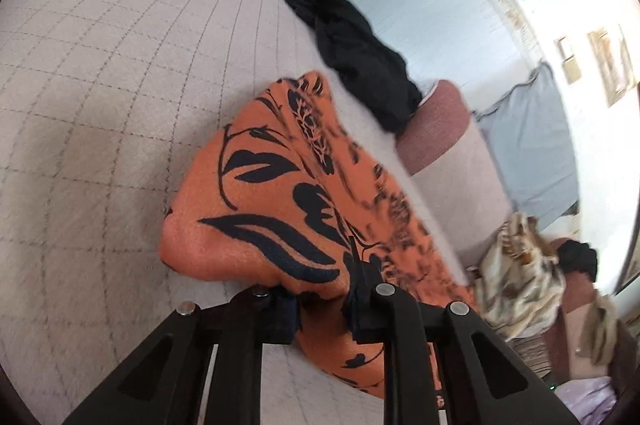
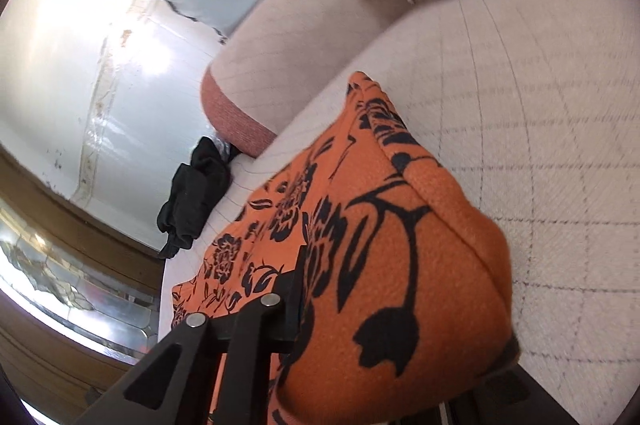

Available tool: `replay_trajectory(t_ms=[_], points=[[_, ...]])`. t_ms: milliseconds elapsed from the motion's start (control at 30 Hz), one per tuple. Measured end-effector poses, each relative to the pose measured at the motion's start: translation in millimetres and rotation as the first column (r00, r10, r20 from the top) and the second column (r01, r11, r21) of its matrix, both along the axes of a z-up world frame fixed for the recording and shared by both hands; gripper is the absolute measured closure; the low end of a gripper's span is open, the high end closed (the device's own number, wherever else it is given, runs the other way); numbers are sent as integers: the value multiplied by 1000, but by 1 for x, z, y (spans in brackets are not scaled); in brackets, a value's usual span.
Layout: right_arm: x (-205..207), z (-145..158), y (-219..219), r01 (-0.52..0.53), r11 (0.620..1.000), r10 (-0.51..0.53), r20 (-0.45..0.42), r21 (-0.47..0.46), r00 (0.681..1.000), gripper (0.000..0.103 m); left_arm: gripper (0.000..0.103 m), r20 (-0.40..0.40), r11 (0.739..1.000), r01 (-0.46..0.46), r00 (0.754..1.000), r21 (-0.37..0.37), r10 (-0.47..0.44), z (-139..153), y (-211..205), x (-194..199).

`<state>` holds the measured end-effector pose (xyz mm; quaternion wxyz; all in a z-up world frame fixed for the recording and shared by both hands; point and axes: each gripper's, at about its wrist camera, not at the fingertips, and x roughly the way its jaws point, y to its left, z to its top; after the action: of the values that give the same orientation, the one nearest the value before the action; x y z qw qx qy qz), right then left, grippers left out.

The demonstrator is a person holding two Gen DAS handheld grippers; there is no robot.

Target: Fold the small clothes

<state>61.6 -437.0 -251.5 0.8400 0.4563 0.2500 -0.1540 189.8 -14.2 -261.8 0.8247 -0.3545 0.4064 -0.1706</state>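
Both claws have hold of the same orange garment with a black floral print [image 1: 280,209], which lies on a pale quilted surface with a grid of stitched lines [image 1: 100,85], apparently a sofa seat or padded cushion rather than a counter. In the left wrist view the left claw [image 1: 320,299] has its jaws drawn close together with a bunched edge of the orange cloth pinched between them, the fabric rising in a soft hump just ahead of the fingertips and trailing away toward the right. In the right wrist view the right claw [image 2: 316,309] is likewise nearly closed on the cloth; a thick fold of the garment drapes over and hides the far finger, so only the near finger shows clearly. A crumpled black garment [image 1: 352,61] lies near the edge of the cushion, apart from the orange piece, and a person's patterned sleeve [image 1: 520,265] shows at the right of the left view. By my reading the step in hand is the start of a fold: two points of the garment are gripped and slightly lifted, but the cloth is still rumpled, not laid flat. The next move likely calls for raising both claws together, drawing the fabric taut between them, then carrying the held edge across and laying it down evenly so the layers line up without bunching
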Motion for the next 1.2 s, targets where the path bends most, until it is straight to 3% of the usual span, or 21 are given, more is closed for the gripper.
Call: replay_trajectory(t_ms=[167,367,500,533,600,667,733,833,933,1067,1200], points=[[-26,28,15,24,994,-21,36,-103,999,89,85,8,999,32,999,-14,-32,12,14,-34],[-67,31,18,29,999,-29,5,-45,1000,88,85,-47,997,76,996,29,-74,3,24,-78],[-87,6,13,14,996,-4,-116,86,993,85,83,-165,995,92,983,30,-86,-16,32,-86],[-90,-2,10,17,990,4,-154,137,988,84,78,-172,995,94,981,32,-87,-14,35,-89],[-101,-15,3,56,972,-7,-210,230,978,80,71,-154,988,101,985,117,-83,-2,43,-101],[-117,-12,-1,63,968,-7,-224,242,975,72,57,-97,964,86,993,250,-64,16,48,-117],[-132,2,-2,51,982,-4,-250,184,968,72,42,-22,917,35,999,396,-29,37,52,-132],[-163,32,-3,34,999,-26,-292,21,956,71,34,87,888,-26,996,459,-16,66,51,-143],[-176,59,-3,49,991,-81,-277,-121,958,72,23,159,858,-56,987,510,-30,83,30,-134],[-148,78,-3,-4,985,-33,-212,-170,977,72,23,164,842,-29,984,539,-71,72,-9,-104],[-97,58,-2,-78,985,35,-264,-155,964,72,23,75,776,-1,995,630,-60,23,-22,-79]])
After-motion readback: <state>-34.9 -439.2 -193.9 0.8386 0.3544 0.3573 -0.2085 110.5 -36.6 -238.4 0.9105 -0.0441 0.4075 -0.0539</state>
